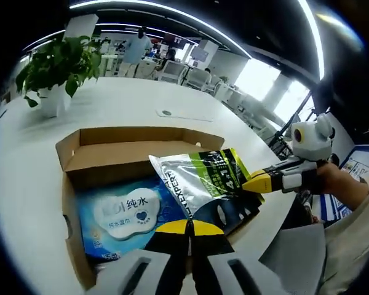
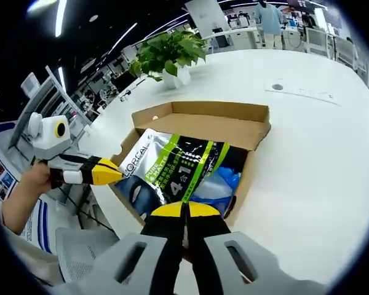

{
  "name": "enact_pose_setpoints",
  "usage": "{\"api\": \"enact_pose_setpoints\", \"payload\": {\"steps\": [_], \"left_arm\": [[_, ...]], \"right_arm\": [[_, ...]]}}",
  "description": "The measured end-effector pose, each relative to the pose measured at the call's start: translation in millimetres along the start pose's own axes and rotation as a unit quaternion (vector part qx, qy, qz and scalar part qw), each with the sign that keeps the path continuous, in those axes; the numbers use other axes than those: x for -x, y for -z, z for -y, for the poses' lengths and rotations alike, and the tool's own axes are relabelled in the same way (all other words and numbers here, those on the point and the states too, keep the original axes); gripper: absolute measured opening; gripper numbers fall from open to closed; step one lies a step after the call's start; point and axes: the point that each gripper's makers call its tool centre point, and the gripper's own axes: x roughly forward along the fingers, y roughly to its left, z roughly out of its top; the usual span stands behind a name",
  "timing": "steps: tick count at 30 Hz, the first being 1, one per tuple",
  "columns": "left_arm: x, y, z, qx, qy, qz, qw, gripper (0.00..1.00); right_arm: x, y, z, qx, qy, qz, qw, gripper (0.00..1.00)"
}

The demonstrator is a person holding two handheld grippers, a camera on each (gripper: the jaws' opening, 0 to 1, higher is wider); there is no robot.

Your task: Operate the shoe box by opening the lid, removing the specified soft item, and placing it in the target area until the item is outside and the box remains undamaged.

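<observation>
The open box [image 1: 111, 153] sits on the white counter [image 1: 24, 184] with its lid folded back, a blue wipes pack [image 1: 120, 215] lying flat inside. Both tongs are closed on the silver, green and black pouch [image 1: 203, 178], which is tilted above the box: the left tongs [image 1: 189, 226] pinch its near edge, the right tongs [image 1: 258, 182] its side. A plant [image 1: 55, 67] stands beyond the box.

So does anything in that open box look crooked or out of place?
Yes: the silver-and-green pouch sits tilted, one end raised over the box rim, pinched by both grippers. The blue wipes pack lies flat. No damage shows on the box.
</observation>
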Motion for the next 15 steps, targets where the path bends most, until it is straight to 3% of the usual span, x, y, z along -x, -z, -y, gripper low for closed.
{"api": "enact_pose_setpoints", "payload": {"steps": [15], "left_arm": [[-31.7, -12.3, 37.3, -0.023, 0.029, -0.008, 0.9993, 0.00]], "right_arm": [[33.1, 3.6, 39.9, -0.015, 0.031, 0.001, 0.9994, 0.00]]}}
